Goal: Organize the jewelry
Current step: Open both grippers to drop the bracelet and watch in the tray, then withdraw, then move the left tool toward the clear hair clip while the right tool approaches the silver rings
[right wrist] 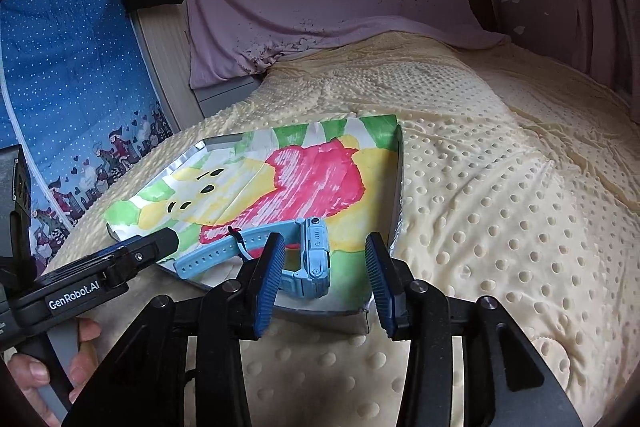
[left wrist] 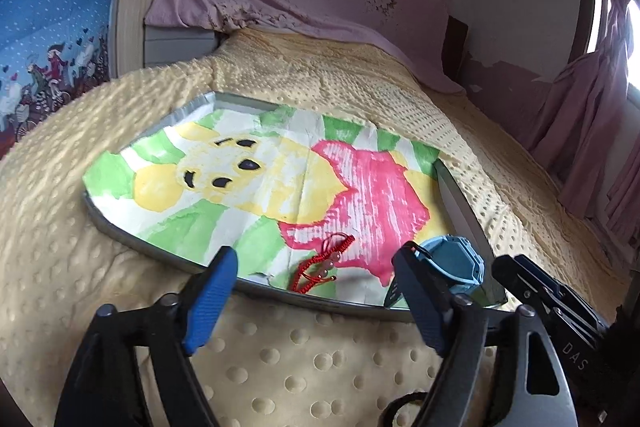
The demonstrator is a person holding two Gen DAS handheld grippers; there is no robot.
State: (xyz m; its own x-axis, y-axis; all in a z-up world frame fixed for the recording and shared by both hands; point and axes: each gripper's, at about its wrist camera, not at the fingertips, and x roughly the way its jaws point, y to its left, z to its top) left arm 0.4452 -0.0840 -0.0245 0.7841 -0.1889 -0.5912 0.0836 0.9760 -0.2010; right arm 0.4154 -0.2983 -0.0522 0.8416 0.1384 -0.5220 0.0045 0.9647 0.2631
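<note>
- Red cord bracelet (left wrist: 320, 263): braided red string with a few pale, translucent round beads at its middle. It lies loosely bunched and flat on the tray's (left wrist: 132, 239) painted paper lining, close to the tray's near rim, partly over the pink patch of the drawing.
- Blue watch (right wrist: 308, 259): light blue plastic, with a chunky squarish case standing on edge and a ribbed strap stretched out flat to the left. It rests in the tray's near right part; the strap's tip reaches out over the tray's near rim.
</note>
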